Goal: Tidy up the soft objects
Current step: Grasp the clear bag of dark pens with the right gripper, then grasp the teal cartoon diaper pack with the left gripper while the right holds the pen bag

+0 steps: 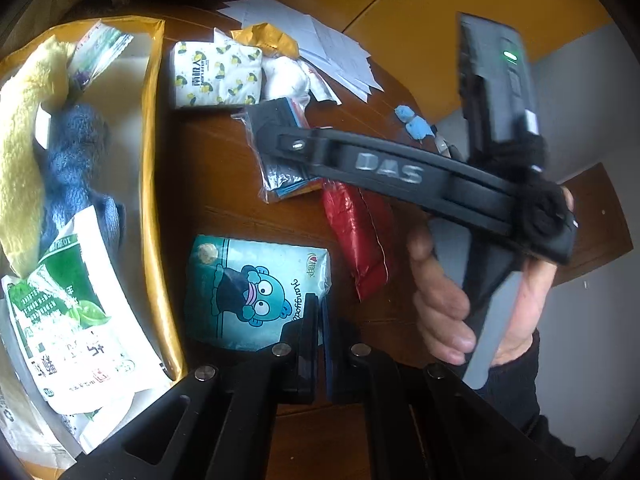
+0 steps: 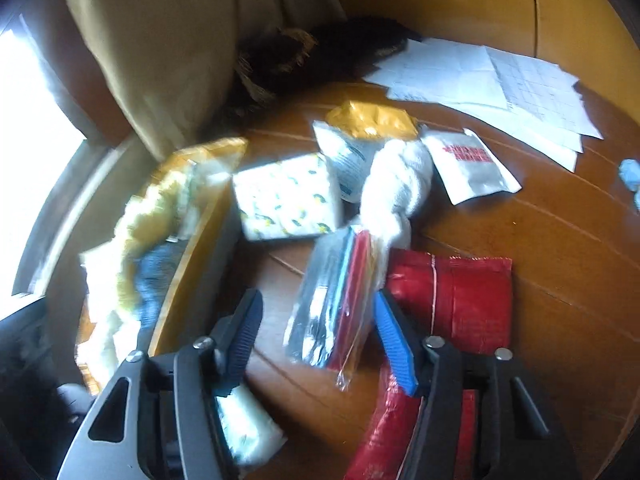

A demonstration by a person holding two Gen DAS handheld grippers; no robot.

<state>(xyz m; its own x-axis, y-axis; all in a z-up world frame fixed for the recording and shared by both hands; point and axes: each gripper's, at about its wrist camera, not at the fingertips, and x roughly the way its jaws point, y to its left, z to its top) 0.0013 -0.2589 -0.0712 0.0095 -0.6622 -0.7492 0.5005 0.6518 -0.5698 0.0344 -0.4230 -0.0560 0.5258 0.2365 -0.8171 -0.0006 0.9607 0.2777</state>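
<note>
A yellow-rimmed bin (image 1: 154,184) at the left holds a yellow plush cloth (image 1: 24,152), a blue knit item (image 1: 76,168) and green-and-white packets (image 1: 68,320). My left gripper (image 1: 320,320) is shut and empty above a teal cartoon tissue pack (image 1: 248,280). My right gripper (image 2: 316,320) is open, hovering over a clear bag of dark items (image 2: 336,304), beside a red packet (image 2: 460,300). In the left wrist view the right gripper's body (image 1: 400,176) crosses over that bag (image 1: 276,172). A lemon-print tissue pack (image 2: 288,196) and a white cloth bundle (image 2: 400,184) lie behind.
White papers (image 2: 500,88) lie at the back of the brown wooden table (image 2: 560,240). A white-and-red sachet (image 2: 468,164), a yellow pouch (image 2: 372,120) and small blue pieces (image 1: 416,124) are scattered around. A dark fuzzy object (image 2: 320,60) sits by the tan curtain (image 2: 160,60).
</note>
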